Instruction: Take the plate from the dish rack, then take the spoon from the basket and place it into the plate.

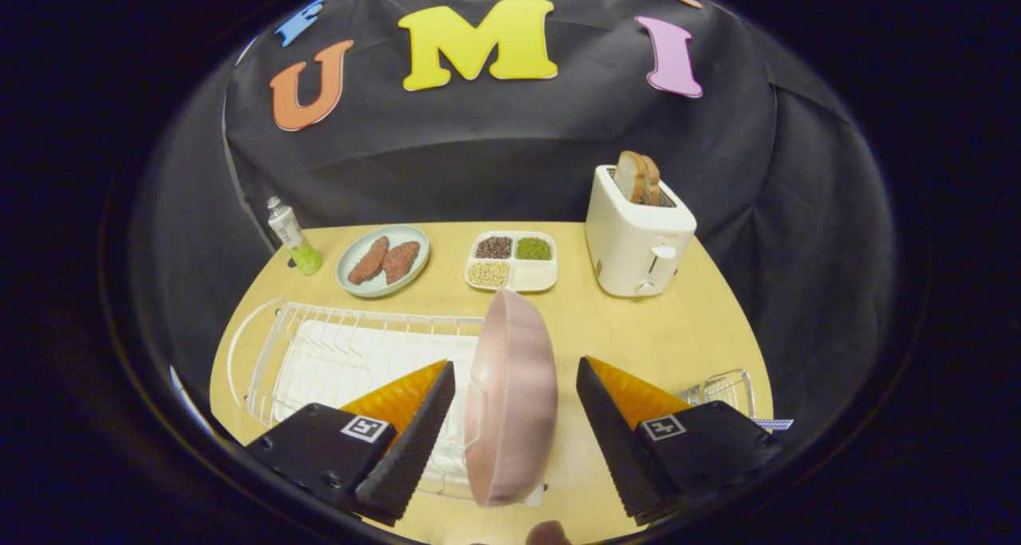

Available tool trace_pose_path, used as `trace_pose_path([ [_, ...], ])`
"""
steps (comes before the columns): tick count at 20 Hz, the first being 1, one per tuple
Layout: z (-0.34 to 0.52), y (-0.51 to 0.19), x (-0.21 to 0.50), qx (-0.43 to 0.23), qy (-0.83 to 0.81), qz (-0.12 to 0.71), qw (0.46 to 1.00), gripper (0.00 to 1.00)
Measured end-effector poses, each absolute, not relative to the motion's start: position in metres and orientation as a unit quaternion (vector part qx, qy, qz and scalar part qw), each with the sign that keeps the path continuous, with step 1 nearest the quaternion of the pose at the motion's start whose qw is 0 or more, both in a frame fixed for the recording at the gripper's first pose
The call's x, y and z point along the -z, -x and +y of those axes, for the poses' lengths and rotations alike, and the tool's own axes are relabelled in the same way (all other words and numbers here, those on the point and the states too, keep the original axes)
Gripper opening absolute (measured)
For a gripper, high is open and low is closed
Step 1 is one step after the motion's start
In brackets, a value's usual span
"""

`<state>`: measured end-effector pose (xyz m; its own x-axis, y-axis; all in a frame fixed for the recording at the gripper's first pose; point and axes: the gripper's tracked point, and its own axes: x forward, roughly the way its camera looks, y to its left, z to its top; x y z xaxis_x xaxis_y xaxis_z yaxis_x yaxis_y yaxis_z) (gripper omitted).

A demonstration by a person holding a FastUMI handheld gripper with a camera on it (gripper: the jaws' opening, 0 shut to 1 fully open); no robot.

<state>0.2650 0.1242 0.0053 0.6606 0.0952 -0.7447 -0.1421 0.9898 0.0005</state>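
The gripper [515,405] stands open, its 2 fingers either side of the upright plate [510,401] in the dish rack [319,353] — not yet gripped — spoon step untouched.

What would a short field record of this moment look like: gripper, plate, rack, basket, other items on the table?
gripper: fingers open, one on each side of the plate, not pressing it
plate: pink plate upright on edge in the dish rack, between the fingers
dish rack: white wire dish rack on the wooden table
basket: small wire basket beyond the right finger; spoon cannot be made out
beyond the rack: bottle, dish with two patties, divided tray of grains, toaster holding bread
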Motion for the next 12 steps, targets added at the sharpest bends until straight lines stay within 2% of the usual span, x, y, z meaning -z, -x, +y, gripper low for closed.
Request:
trace_pose_path([
  [4, 0.125, -0.268, 0.006, -0.044, 0.022, 0.429, 0.902, 0.81],
  [5, 0.124, -0.267, 0.008, -0.035, 0.020, 0.434, 0.900, 0.66],
  [8, 0.124, -0.263, 0.009, -0.014, 0.019, 0.444, 0.896, 0.40],
  [12, 0.124, -0.263, 0.002, 0.022, 0.049, 0.440, 0.896, 0.38],
])
